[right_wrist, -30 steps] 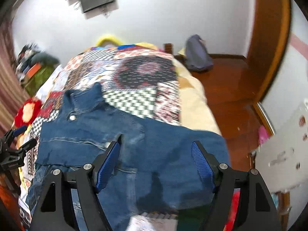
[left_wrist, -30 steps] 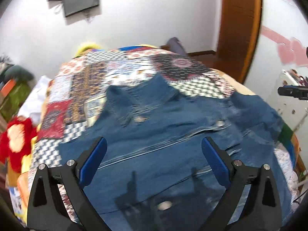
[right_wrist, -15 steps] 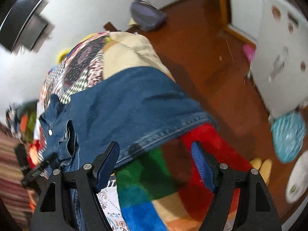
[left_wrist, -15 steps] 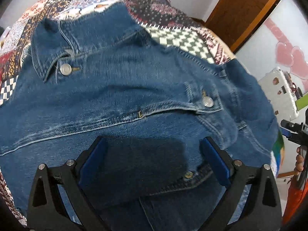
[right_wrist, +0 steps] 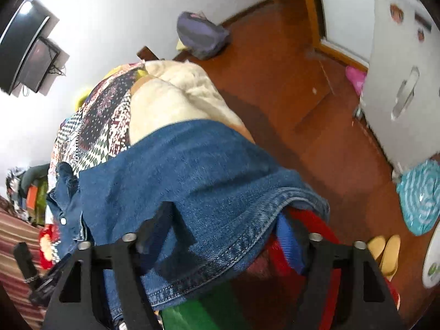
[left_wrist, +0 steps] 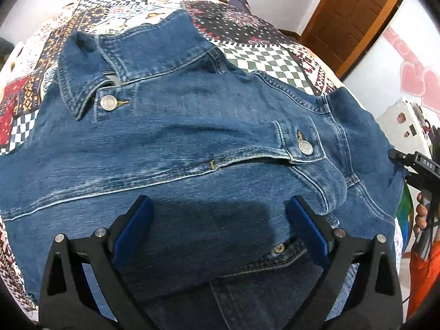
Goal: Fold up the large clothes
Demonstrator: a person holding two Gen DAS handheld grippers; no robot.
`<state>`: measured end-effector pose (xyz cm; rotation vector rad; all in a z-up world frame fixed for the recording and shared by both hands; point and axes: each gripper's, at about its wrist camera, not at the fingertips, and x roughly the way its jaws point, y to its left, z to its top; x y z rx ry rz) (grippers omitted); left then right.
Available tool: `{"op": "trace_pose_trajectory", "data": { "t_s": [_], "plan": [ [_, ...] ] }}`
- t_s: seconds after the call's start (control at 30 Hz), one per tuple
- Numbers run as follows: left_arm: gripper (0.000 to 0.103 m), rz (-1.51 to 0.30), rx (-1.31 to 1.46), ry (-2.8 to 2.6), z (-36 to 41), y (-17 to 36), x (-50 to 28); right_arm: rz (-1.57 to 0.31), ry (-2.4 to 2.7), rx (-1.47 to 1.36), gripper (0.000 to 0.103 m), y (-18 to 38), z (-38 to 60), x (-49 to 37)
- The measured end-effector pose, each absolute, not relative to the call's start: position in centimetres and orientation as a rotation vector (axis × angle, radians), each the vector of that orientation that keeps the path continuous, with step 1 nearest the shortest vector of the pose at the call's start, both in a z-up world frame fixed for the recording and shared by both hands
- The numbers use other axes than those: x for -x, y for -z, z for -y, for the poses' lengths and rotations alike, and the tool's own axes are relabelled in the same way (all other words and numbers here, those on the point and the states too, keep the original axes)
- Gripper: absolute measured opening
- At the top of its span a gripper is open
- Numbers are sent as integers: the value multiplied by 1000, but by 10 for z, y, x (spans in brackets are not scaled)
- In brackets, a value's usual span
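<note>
A blue denim jacket point(left_wrist: 192, 137) lies front up on the patchwork bed cover point(left_wrist: 264, 60), collar at the far left, one front panel folded over. My left gripper point(left_wrist: 220, 220) is open, just above the jacket's chest, its blue pads either side of bare denim. In the right wrist view the jacket's sleeve point(right_wrist: 198, 181) hangs over the bed's edge. My right gripper point(right_wrist: 225, 236) is open around the sleeve's hem: the left finger is under the cloth, the right pad point(right_wrist: 288, 239) is below the hem. The right gripper also shows in the left wrist view point(left_wrist: 418, 165).
A cream blanket point(right_wrist: 178, 96) and a striped red, green and blue cover point(right_wrist: 302, 247) lie at the bed's edge. On the wooden floor point(right_wrist: 275, 68) are a grey bag point(right_wrist: 200, 35), a teal mat point(right_wrist: 420, 195) and yellow slippers point(right_wrist: 385, 253). A white cabinet point(right_wrist: 398, 68) stands right.
Both grippers have come down to the jacket. The left one closed in over the chest. The right one swung to the bed's edge and now straddles the sleeve hem.
</note>
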<state>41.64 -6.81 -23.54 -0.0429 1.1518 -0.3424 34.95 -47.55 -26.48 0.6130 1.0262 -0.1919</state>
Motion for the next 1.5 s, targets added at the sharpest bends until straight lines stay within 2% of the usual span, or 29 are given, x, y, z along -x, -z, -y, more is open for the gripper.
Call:
{"op": "trace_pose_trajectory", "data": {
  "t_s": [0.03, 0.1, 0.2, 0.23, 0.37, 0.63, 0.9, 1.13, 1.3, 1.5],
  "plan": [
    [100, -1149, 44, 340, 66, 234, -416, -1010, 192, -592, 53, 262, 473, -350],
    [100, -1136, 40, 330, 62, 230, -412, -982, 191, -563, 39, 255, 468, -351],
    [100, -1105, 28, 311, 58, 225, -409, -933, 199, -516, 26, 239, 460, -349],
    [100, -1095, 27, 307, 55, 222, -407, -916, 190, -508, 25, 233, 458, -347],
    [100, -1060, 33, 300, 43, 209, -400, -830, 167, -444, 21, 197, 439, -344],
    [100, -976, 66, 280, 11, 179, -385, -704, 22, -340, 20, 122, 372, -357],
    [100, -887, 75, 240, -33, 147, -360, -668, -172, -294, 20, 87, 271, -396],
    [100, -847, 73, 185, -65, 137, -339, -792, -351, -250, 20, 115, 170, -427],
    [100, -836, 73, 157, -78, 135, -328, -960, -425, -193, 20, 170, 114, -435],
    [100, -836, 62, 154, -81, 138, -319, -1129, -465, -165, 20, 226, 97, -419]
  ]
}}
